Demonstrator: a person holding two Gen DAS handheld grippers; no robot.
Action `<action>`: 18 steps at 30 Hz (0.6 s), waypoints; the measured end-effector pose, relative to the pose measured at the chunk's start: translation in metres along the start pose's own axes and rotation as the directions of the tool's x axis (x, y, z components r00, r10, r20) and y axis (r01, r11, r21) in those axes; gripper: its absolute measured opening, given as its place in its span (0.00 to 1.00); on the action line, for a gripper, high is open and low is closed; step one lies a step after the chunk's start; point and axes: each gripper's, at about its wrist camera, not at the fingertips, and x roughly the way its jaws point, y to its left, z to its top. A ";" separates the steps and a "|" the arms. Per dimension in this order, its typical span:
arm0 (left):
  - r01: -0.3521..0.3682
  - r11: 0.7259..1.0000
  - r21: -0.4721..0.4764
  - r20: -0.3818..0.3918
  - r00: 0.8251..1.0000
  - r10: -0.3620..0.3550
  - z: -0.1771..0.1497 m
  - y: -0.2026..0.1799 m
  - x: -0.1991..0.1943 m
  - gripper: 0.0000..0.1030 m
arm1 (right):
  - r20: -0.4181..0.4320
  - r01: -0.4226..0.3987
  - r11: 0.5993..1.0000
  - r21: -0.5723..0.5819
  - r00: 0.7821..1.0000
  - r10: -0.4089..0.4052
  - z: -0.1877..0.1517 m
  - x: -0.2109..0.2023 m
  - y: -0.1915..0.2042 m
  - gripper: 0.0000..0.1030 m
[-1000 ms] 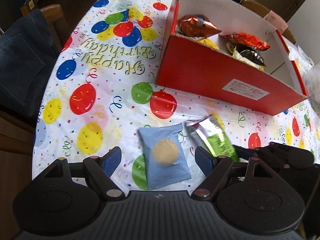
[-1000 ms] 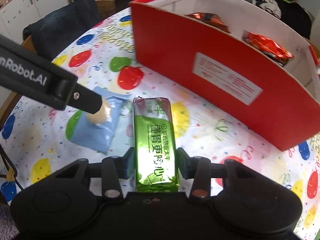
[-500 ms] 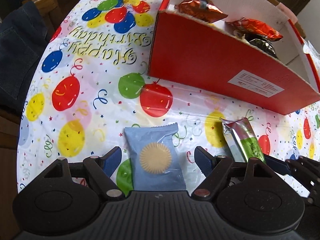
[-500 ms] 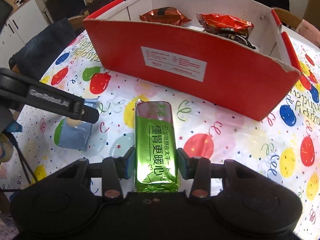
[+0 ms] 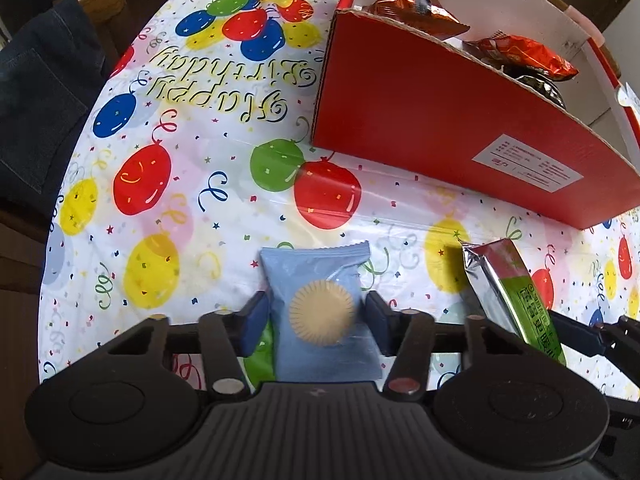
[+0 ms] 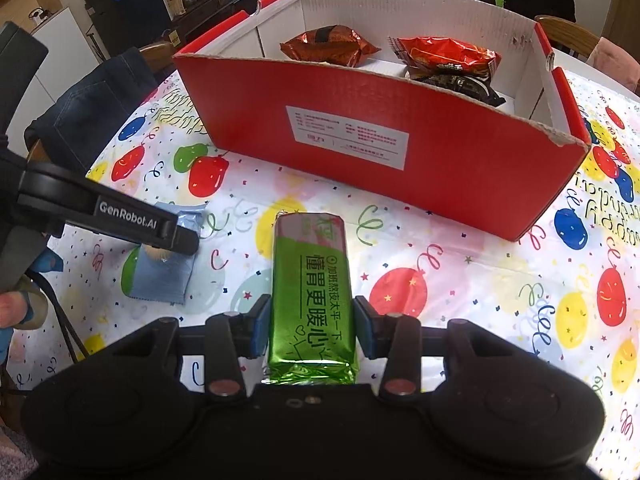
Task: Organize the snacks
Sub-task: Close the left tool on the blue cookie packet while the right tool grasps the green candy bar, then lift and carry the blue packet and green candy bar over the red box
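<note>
A light blue snack packet (image 5: 316, 280) with a round yellow cake printed on it lies on the balloon tablecloth. My left gripper (image 5: 316, 322) points down over it. Its jaws are closing, and the blue pads touch both sides of the packet. My right gripper (image 6: 310, 328) is shut on a green foil packet (image 6: 312, 280), held lengthwise above the cloth and pointing at the red cardboard box (image 6: 240, 112). That green packet (image 5: 516, 292) also shows at the right of the left wrist view. The blue packet (image 6: 168, 276) sits partly under the left gripper's black arm.
Inside the white-lined red box (image 5: 420, 120) lie two orange snack bags (image 6: 328, 46) (image 6: 448, 56) and a dark one (image 6: 456, 82). A denim garment (image 5: 36, 92) hangs over a wooden chair at the table's left edge. Cabinets stand behind.
The left jaws have drawn in from wide apart to the sides of the blue packet. The right gripper with the green packet has swung round to face the box squarely.
</note>
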 end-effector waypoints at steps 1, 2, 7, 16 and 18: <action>0.002 1.000 0.003 0.001 1.000 -0.002 0.000 0.000 0.000 0.46 | 0.002 0.001 1.000 0.002 1.000 -0.001 0.000 -0.001 0.000 0.40; 0.005 1.000 0.003 0.001 1.000 -0.005 0.000 0.000 -0.001 0.45 | 0.003 0.001 1.000 0.005 1.000 -0.001 0.000 -0.001 0.001 0.39; 0.017 1.000 -0.011 0.001 1.000 -0.017 -0.001 0.003 -0.004 0.45 | 0.016 0.000 1.000 0.022 1.000 0.000 -0.001 -0.007 0.001 0.40; 0.026 1.000 0.000 0.038 0.999 -0.026 -0.004 0.005 -0.022 0.44 | 0.068 -0.025 0.997 0.066 0.997 0.021 -0.003 -0.028 0.003 0.40; 0.035 0.999 0.003 0.049 0.998 -0.035 -0.005 0.006 -0.029 0.44 | 0.082 -0.030 0.997 0.073 0.996 0.024 -0.003 -0.034 0.004 0.40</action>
